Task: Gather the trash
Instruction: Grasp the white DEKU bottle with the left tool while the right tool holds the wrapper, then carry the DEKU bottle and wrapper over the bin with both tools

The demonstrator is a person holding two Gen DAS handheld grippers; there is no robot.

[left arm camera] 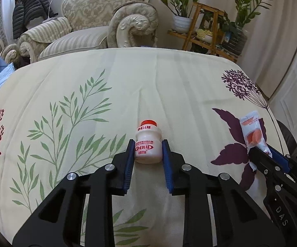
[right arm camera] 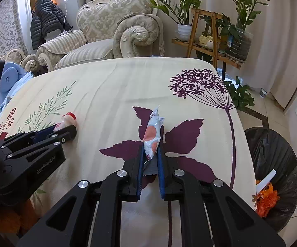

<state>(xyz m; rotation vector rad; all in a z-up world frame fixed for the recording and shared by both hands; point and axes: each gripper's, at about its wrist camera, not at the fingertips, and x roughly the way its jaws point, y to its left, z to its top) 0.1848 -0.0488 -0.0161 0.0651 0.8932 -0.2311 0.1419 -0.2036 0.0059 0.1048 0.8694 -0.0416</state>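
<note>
Ornate cream armchair (left arm camera: 99,20) w/ dark jacket (right arm camera: 45,20) behind, potted plants on wooden stand (right arm camera: 210,41), pale curtains (right arm camera: 282,30).

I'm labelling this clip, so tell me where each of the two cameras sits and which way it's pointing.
Left wrist: on the left gripper, looking forward and down at the small bottle between its fingers; the right gripper shows at the right edge.
Right wrist: on the right gripper, looking down at the snack wrapper it clamps; the left gripper shows at left.
Shared: floral tablecloth, armchair, bottle, wrapper.
</note>
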